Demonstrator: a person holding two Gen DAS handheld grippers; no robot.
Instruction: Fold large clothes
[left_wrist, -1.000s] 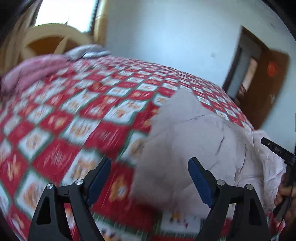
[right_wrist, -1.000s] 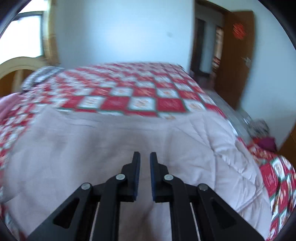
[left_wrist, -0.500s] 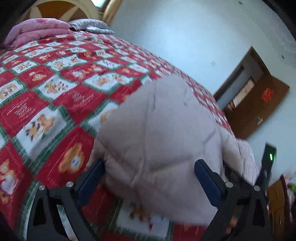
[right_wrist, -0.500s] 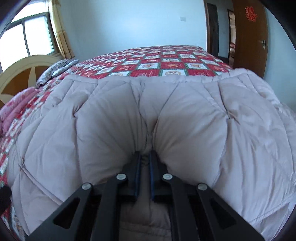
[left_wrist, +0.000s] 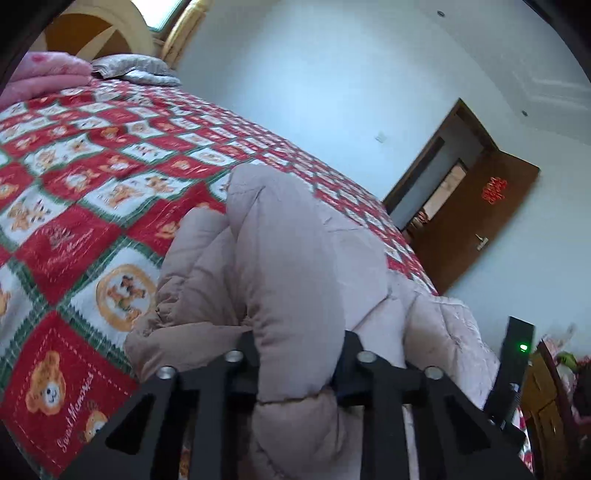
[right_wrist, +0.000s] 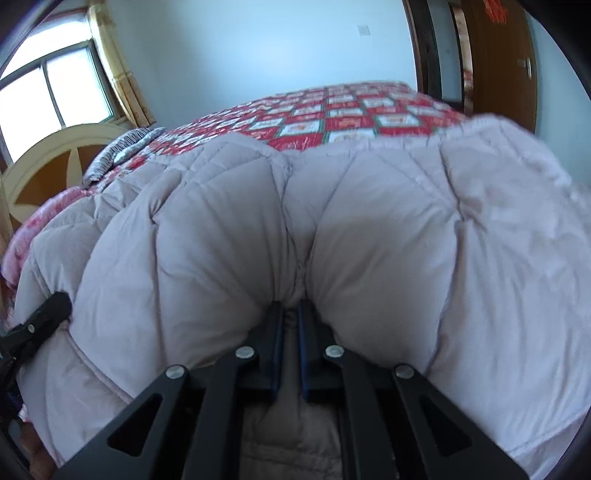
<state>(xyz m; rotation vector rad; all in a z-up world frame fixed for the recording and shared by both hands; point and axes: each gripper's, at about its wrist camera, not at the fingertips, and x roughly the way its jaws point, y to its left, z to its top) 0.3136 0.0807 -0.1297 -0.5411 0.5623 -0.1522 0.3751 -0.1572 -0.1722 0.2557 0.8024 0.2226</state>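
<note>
Both grippers, left (left_wrist: 297, 363) and right (right_wrist: 290, 349), clench the puffy quilted coat (right_wrist: 229, 236) above the bedspread (left_wrist: 74, 206); slick padding could slip free.

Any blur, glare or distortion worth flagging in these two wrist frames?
Left wrist: sharp, strong fisheye bending on the bedspread; door tilted.
Right wrist: window blown out, far edge of the padded coat smeared by motion; near the right gripper the fabric falls in shadow.

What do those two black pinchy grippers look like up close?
Both the left gripper and the right gripper are black, built from angular linkage bars with triangular cut-outs and round silver rivets. The right gripper's fingers carry blue pads on their inner faces.
</note>
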